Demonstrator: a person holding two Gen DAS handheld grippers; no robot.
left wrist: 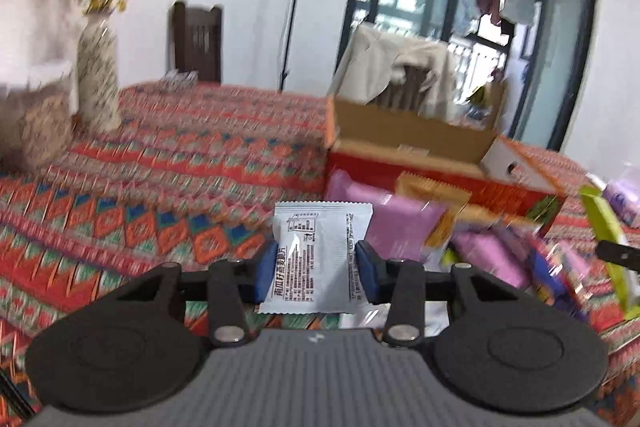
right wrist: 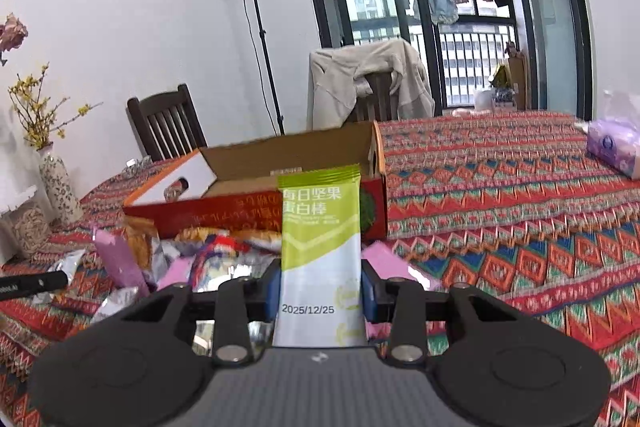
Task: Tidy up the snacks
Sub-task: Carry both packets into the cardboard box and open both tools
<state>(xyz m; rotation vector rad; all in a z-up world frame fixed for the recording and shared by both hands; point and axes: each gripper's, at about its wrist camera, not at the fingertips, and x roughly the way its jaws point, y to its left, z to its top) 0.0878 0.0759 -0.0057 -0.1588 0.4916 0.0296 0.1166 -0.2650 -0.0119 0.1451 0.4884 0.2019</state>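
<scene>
We take the open cardboard box point(right wrist: 288, 167) on the patterned tablecloth point(right wrist: 500, 187) as our landmark. In the left wrist view, our left gripper point(left wrist: 316, 267) has its blue pads point(left wrist: 267, 269) pressed in against both sides of a white snack packet point(left wrist: 320, 255), printed side facing us, held up in front of the box and to its left. The view is blurred by motion, so the small print is unreadable.

In the right wrist view, our right gripper point(right wrist: 320, 287) is closed on a green and white bar wrapper point(right wrist: 320, 251) that stands upright, its top edge overlapping the red front wall of the box. A date, 2025/12/25, is printed near its lower end.

Between us and the box lies a heap of loose snacks point(right wrist: 208, 251): pink packets point(left wrist: 400, 223), orange ones and silver foil ones, touching and overlapping each other just in front of the box wall.

Left of the box stand a flowered vase point(right wrist: 56, 183) with yellow sprigs and a dark wooden chair point(right wrist: 168, 123). Behind the box, a second chair carries a beige jacket point(right wrist: 368, 79). Well to the right of the box, a purple tissue pack point(right wrist: 612, 147) rests on the cloth.
</scene>
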